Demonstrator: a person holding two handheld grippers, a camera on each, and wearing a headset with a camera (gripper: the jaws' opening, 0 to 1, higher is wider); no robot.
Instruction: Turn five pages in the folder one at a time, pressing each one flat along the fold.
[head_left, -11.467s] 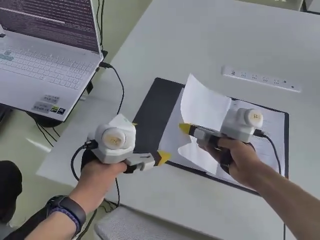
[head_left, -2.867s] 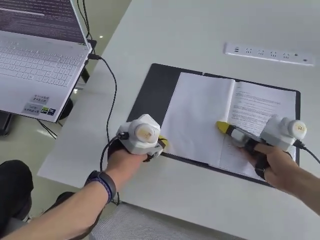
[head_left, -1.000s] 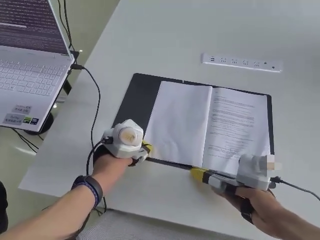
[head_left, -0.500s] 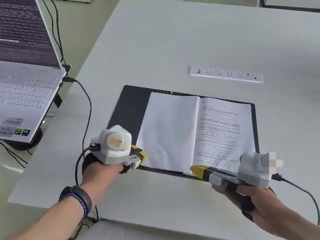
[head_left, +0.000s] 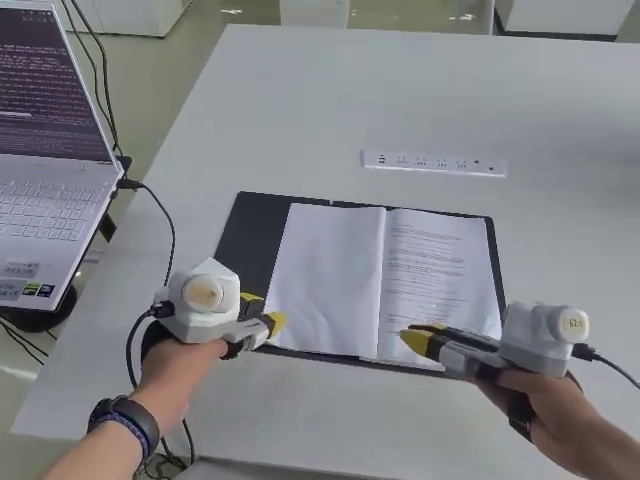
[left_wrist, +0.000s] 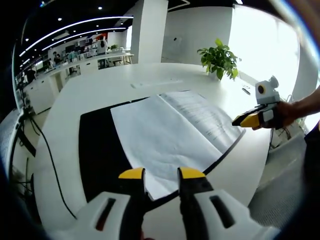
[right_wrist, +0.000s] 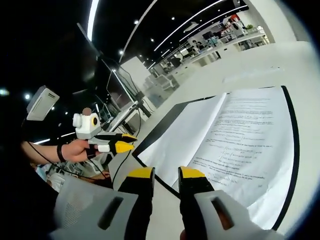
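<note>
The folder (head_left: 250, 240) lies open and flat on the white desk (head_left: 330, 90), black cover underneath, a blank page (head_left: 330, 275) on its left half and a printed page (head_left: 440, 270) on its right. Both pairs of tongs sit at the folder's near edge, one at each side. The left tongs (head_left: 262, 312) point at the near left corner of the blank page, tips just beside it, slightly parted and holding nothing. The right tongs (head_left: 417, 337) reach over the near edge of the printed page, close to the fold, also a little apart and empty. Whether either tip touches the paper I cannot tell. Beyond the folder lies a white power strip (head_left: 432, 161). An open laptop (head_left: 40, 200) stands off to the left.
</note>
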